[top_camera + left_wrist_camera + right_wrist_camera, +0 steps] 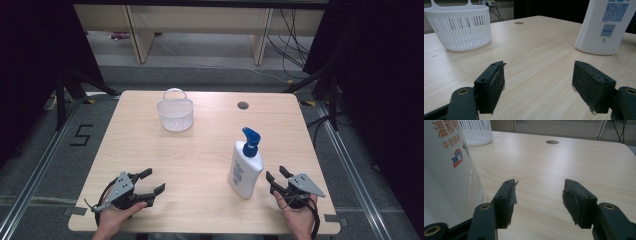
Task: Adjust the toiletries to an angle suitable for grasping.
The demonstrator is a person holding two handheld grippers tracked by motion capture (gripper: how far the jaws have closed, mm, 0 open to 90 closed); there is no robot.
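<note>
Bottle (245, 167) upright near right tongs (276, 175); both tongs wide, left tongs (152, 181) empty

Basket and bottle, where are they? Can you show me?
Basket (175, 119): high view, on its white slotted front wall.
Bottle (245, 172): high view, on the middle of its white body.

We see the left gripper (539, 82) low over the pale wooden desk (536, 50), its two black fingers (491, 86) spread wide with bare wood between them. Far left stands a white slatted basket (461, 27). At upper right stands a white bottle (606, 25) with blue print and a barcode. A round hole (519, 23) sits near the desk's far edge.
</note>
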